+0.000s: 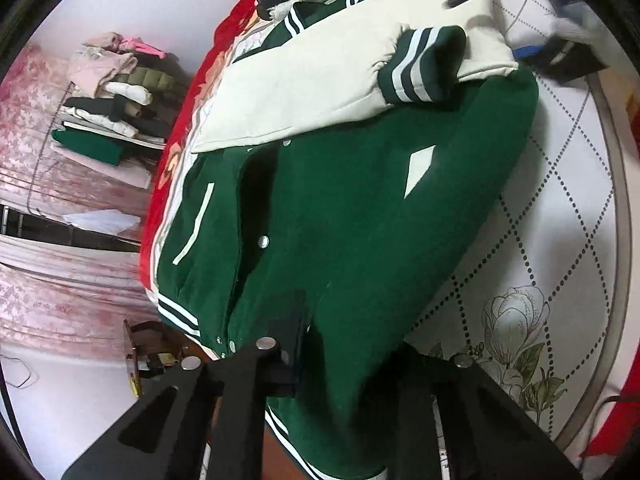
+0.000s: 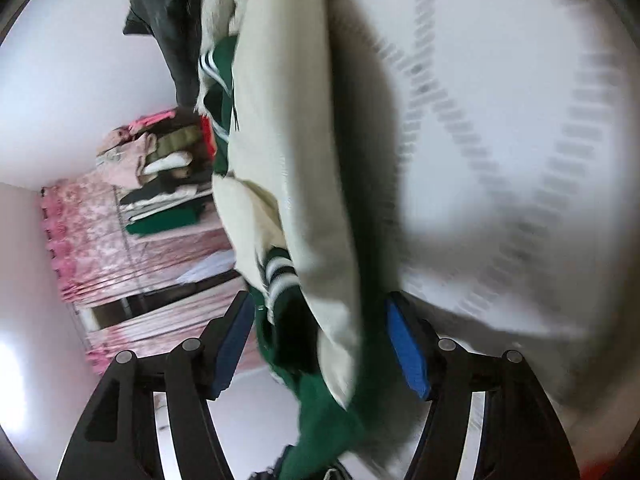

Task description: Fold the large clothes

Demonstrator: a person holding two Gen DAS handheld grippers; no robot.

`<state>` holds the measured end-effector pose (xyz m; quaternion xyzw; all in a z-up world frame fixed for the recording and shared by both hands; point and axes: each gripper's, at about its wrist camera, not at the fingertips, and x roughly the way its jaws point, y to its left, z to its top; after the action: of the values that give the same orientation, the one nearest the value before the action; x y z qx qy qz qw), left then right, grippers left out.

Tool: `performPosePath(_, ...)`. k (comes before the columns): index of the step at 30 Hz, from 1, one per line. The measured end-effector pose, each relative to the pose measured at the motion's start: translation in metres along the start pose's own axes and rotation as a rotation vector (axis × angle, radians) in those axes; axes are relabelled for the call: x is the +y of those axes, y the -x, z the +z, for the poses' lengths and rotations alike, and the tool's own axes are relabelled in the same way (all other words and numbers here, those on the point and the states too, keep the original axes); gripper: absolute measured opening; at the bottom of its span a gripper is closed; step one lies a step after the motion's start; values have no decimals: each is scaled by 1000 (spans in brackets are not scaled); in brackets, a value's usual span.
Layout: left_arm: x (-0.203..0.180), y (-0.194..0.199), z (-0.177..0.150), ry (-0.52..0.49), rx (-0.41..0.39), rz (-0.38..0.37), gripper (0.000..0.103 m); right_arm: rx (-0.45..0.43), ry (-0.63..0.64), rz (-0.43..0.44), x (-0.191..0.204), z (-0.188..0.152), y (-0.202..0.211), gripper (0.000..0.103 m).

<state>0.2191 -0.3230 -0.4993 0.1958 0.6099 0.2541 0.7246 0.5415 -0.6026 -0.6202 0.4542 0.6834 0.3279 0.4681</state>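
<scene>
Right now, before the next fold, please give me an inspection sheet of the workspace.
Surface: bed with white quilted cover, dotted diamond pattern and a printed flower.
Job's things: green jacket spread front up, cream sleeves folded across the chest.
Clutter: dark garment and a fleecy pale one beyond the collar.
Grippers: left gripper at the jacket's hem, grip unclear; right gripper open, blue pads on either side of the jacket edge, picture blurred.
Cables: thin wire on the floor.
Surroundings: stack of folded clothes, pink curtain, red blanket along the bed's edge.
</scene>
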Motion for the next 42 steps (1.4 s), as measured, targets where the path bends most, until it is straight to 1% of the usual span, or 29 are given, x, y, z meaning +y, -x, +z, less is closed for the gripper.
performPosePath(2, 7, 2, 1, -10, -14, -3, 12, 45, 3, 3, 9, 3, -18, 68)
performPosePath(4, 19, 1, 3, -5, -22, -20, 9, 48, 62, -62, 27, 1, -43, 58)
performPosePath(5, 27, 0, 4, -3, -25, -27, 9, 53, 103, -115, 41, -2, -52, 37)
performPosePath(6, 30, 1, 4, 0, -26, -36, 9, 59, 123, -163, 50, -3, -59, 14)
performPosePath(7, 38, 1, 4, 5, -28, -51, 8, 48, 117, -212, 58, -5, -62, 14)
performPosePath(11, 77, 5, 8, 31, -45, -126, 8, 9, 124, -289, 100, -17, -64, 12)
performPosePath(12, 85, 6, 9, 39, -46, -143, 8, -1, 129, -301, 117, -22, -64, 12)
performPosePath(15, 132, 4, 15, 69, -38, -227, 8, -30, 158, -355, 172, -33, -67, 12)
performPosePath(16, 155, 0, 18, 91, -25, -271, 8, -36, 176, -391, 193, -37, -71, 12)
performPosePath(17, 173, -3, 20, 107, -18, -299, 8, -41, 189, -417, 214, -40, -72, 12)
performPosePath(18, 191, -8, 22, 127, -13, -325, 8, -43, 205, -451, 240, -44, -84, 12)
performPosePath(20, 230, -24, 25, 173, 1, -375, 8, -50, 244, -515, 286, -52, -117, 12)
performPosePath(21, 246, -34, 26, 196, 10, -395, 8, -53, 276, -562, 311, -55, -140, 12)
performPosePath(24, 298, -84, 28, 287, 75, -475, 10, -41, 322, -662, 359, -55, -193, 12)
performPosePath(25, 311, -102, 27, 318, 97, -495, 11, -29, 324, -691, 372, -53, -223, 12)
performPosePath(27, 333, -132, 23, 365, 124, -522, 13, -11, 332, -740, 387, -49, -271, 12)
performPosePath(28, 342, -151, 20, 387, 140, -533, 14, 3, 345, -775, 393, -46, -301, 12)
performPosePath(31, 362, -213, 9, 431, 204, -590, 15, 37, 352, -852, 393, -40, -367, 12)
performPosePath(33, 367, -247, 2, 444, 246, -630, 18, 62, 338, -908, 384, -33, -412, 12)
performPosePath(34, 370, -265, -2, 454, 269, -645, 25, 82, 331, -937, 379, -29, -432, 13)
performPosePath(35, 374, -284, -7, 481, 299, -666, 33, 92, 305, -943, 373, -23, -449, 15)
performPosePath(36, 378, -296, -11, 505, 318, -694, 35, 104, 286, -941, 354, -18, -451, 20)
performPosePath(37, 386, -313, -19, 554, 341, -743, 37, 124, 263, -940, 349, -14, -460, 25)
performPosePath(38, 394, -321, -23, 590, 353, -769, 37, 142, 234, -927, 343, -10, -465, 35)
performPosePath(39, 403, -328, -28, 628, 353, -791, 37, 151, 206, -886, 339, -8, -467, 42)
performPosePath(40, 419, -334, -35, 690, 339, -794, 41, 164, 186, -816, 338, -8, -466, 45)
performPosePath(41, 430, -338, -41, 729, 332, -778, 53, 181, 175, -747, 342, -9, -464, 46)
performPosePath(42, 443, -343, -49, 770, 328, -748, 59, 205, 170, -644, 343, -10, -459, 47)
